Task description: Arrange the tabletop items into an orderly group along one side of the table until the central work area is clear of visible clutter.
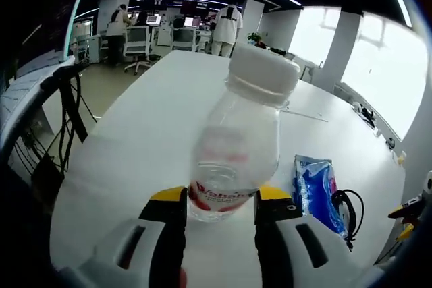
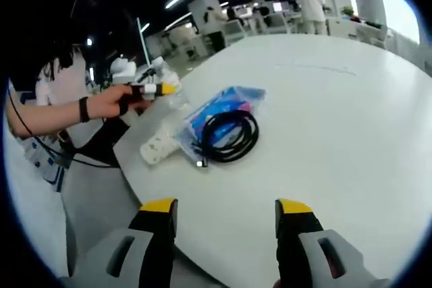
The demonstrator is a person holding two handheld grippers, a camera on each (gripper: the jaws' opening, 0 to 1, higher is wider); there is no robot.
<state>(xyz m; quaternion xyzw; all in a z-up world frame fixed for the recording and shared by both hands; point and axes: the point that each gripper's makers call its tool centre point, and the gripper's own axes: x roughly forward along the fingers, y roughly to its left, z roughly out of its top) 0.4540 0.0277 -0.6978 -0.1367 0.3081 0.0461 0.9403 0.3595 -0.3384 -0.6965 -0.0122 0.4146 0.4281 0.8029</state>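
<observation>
A clear water bottle [image 1: 233,146] with a white cap and red label leans to the right between my left gripper's [image 1: 221,200] yellow-tipped jaws, which are shut on its lower part. To its right on the white table [image 1: 148,119] lie a blue packet [image 1: 312,187] and a coiled black cable [image 1: 348,211]. In the right gripper view, my right gripper [image 2: 226,208] hangs open over the table's near edge with nothing between its jaws. Beyond it lie the blue packet [image 2: 223,107], the black cable [image 2: 231,136] and a white power strip [image 2: 158,148]. A hand holds the left gripper [image 2: 154,90] at the table's left edge.
The white table [image 2: 337,112] stretches bare beyond the small pile. Dangling black cables [image 1: 67,119] hang off a stand to the left of the table. People stand at desks [image 1: 223,28] far behind. Bright windows [image 1: 385,72] line the right side.
</observation>
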